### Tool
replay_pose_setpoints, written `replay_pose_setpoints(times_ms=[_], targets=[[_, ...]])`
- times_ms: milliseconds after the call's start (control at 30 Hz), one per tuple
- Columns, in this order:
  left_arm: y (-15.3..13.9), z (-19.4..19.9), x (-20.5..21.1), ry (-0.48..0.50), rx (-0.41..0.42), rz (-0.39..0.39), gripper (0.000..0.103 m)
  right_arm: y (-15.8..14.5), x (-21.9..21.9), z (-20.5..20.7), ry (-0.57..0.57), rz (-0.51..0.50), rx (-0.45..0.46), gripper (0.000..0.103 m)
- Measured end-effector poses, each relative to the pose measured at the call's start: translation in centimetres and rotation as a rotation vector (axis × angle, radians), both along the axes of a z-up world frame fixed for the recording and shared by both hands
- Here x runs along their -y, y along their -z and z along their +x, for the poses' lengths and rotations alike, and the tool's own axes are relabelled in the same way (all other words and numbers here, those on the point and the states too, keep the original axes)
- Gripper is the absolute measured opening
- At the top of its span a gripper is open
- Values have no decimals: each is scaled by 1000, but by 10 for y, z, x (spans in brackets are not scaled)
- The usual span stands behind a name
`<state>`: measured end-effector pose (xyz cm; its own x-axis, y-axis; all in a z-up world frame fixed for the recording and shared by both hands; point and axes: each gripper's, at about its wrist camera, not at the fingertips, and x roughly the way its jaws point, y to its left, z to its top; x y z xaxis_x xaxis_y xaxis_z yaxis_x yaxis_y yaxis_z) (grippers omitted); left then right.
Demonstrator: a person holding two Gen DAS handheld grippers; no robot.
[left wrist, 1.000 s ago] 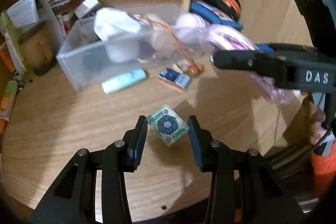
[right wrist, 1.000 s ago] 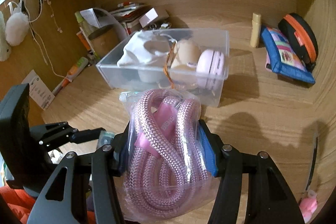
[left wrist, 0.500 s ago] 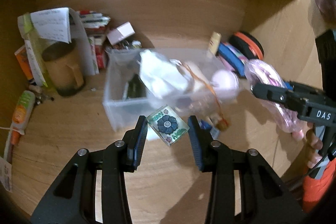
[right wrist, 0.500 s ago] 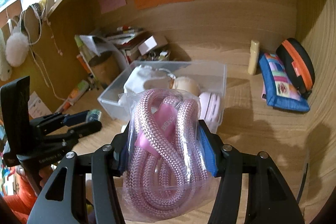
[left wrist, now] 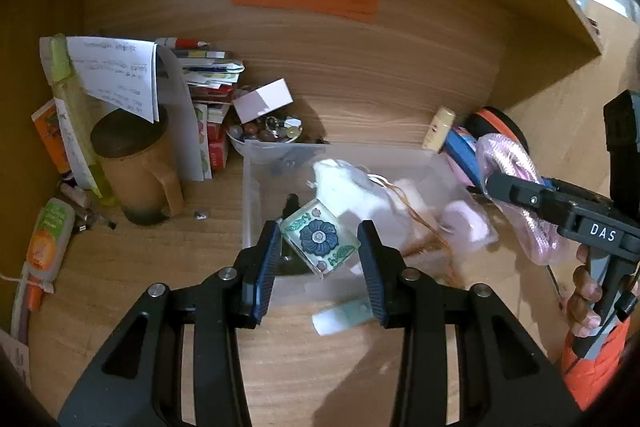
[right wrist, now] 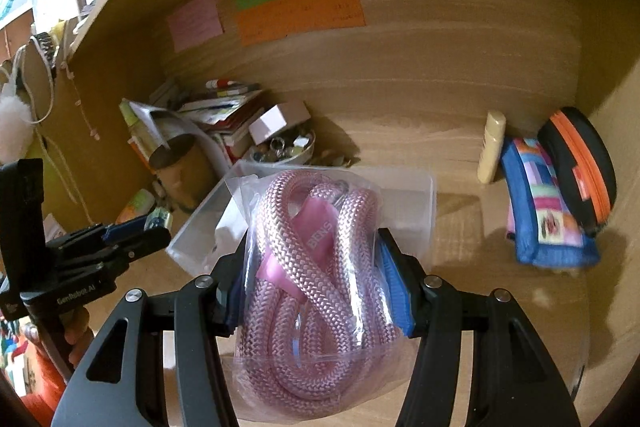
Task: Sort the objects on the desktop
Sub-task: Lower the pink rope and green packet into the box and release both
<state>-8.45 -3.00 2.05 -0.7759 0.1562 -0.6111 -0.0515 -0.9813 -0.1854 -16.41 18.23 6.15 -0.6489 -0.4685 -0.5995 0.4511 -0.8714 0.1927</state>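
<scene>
My left gripper (left wrist: 318, 247) is shut on a small square tile with a blue flower (left wrist: 318, 241) and holds it in the air over the near left part of the clear plastic bin (left wrist: 256, 211). The bin holds a white cloth (left wrist: 344, 187), a pink case and other small items. My right gripper (right wrist: 316, 275) is shut on a clear bag of pink rope (right wrist: 312, 267), held up in front of the bin (right wrist: 420, 195). The right gripper and the rope bag (left wrist: 520, 187) also show at the right of the left wrist view.
A brown mug (left wrist: 136, 167), papers, books and a bowl of trinkets (left wrist: 264, 131) crowd the back left. A cream tube (right wrist: 492, 147), a blue pouch (right wrist: 544, 203) and an orange-trimmed black case (right wrist: 580, 163) lie at the back right. A small tube (left wrist: 340, 317) lies before the bin.
My left gripper has lifted the flower tile off the desk and carried it up over the bin. My right gripper has raised the rope bag and moved it toward the bin.
</scene>
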Motion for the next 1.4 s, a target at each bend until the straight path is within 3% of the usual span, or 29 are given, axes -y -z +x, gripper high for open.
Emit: replay_pose_setpoints(times_ms=[633,867,1133,1400], targets=[[33,-54,18,-14,90,45,39,37,26,-59,40,-12,60,53],[39,-60,14,-17,96,21,39,38,37,-54,65,88,-17,53],[40,-60,12,-11,96,0,41,49,48,-56,62,160,-21,54],[34,-56,10,12,80,-4,49,50,55,-53,51,206,-45,72]])
